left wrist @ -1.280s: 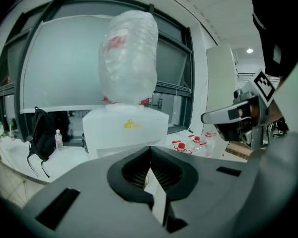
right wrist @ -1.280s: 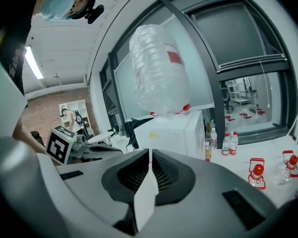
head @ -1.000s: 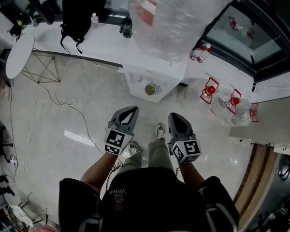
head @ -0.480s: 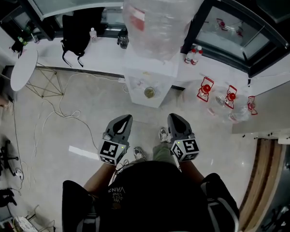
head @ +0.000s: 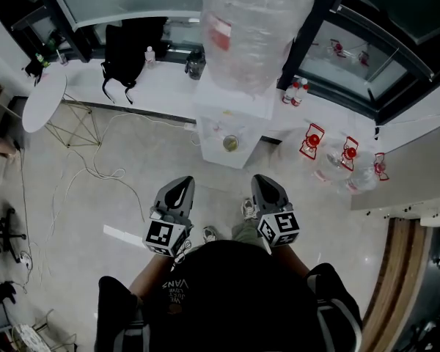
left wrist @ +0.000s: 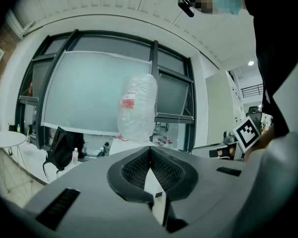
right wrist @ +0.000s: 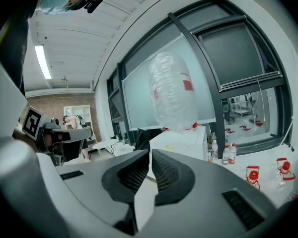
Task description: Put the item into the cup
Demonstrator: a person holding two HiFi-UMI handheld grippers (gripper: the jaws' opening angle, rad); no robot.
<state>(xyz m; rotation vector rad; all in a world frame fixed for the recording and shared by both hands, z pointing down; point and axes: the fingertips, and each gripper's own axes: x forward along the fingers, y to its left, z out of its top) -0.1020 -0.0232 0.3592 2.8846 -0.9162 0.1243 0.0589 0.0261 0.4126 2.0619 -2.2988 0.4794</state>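
In the head view a white water dispenser (head: 238, 116) with a big clear bottle (head: 253, 28) stands ahead of me. A small round cup (head: 230, 144) sits in its front recess. My left gripper (head: 184, 183) and right gripper (head: 262, 180) are held side by side over the floor, short of the dispenser, both shut and empty. No loose item shows in any view. The left gripper view has the left gripper (left wrist: 150, 148) pointing at the bottle (left wrist: 137, 105). The right gripper view has the right gripper (right wrist: 150, 153) below the bottle (right wrist: 173, 95).
A black backpack (head: 128, 50) and small bottles (head: 149, 53) stand on the white ledge (head: 169, 83) behind. A round white table (head: 42, 100) and loose cables (head: 95, 163) lie left. Red-capped jugs (head: 313, 141) sit on the floor at right. My shoes (head: 247, 208) are below the grippers.
Both grippers have drawn back toward my body, and the left one has drifted left. The dispenser and cup now lie a little farther ahead of the grippers.
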